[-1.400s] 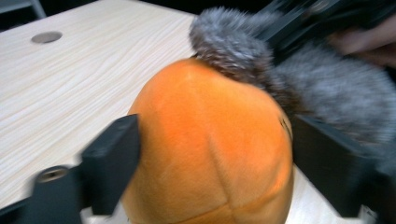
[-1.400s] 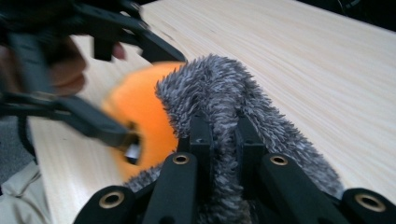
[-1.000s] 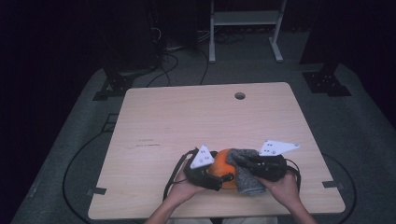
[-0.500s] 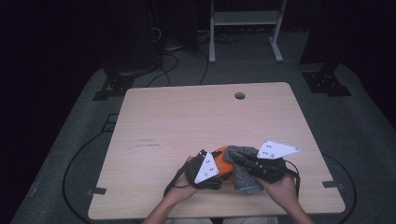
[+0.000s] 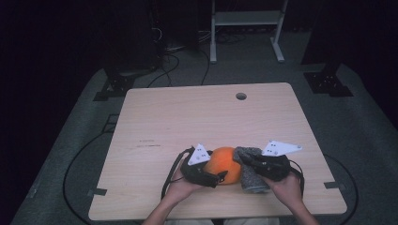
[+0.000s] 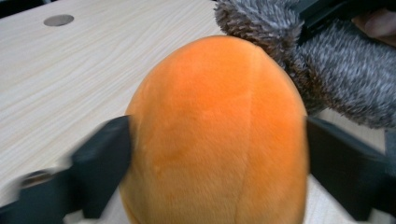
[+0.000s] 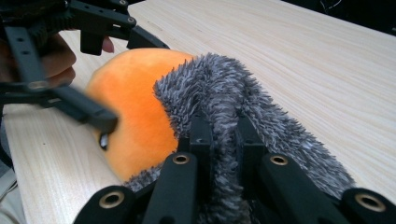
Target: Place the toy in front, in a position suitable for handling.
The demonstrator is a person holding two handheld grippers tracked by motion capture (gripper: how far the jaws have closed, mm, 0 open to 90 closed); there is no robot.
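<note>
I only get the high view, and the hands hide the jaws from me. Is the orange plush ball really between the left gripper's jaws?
Observer: Yes. The orange plush ball sits between the jaws of the left gripper, and the pads touch both of its sides. Those jaws have just been opening.
Operator: And what does the right one have?
Observer: The right gripper is shut on a fold of the grey fuzzy cloth, which lies against the ball.
</note>
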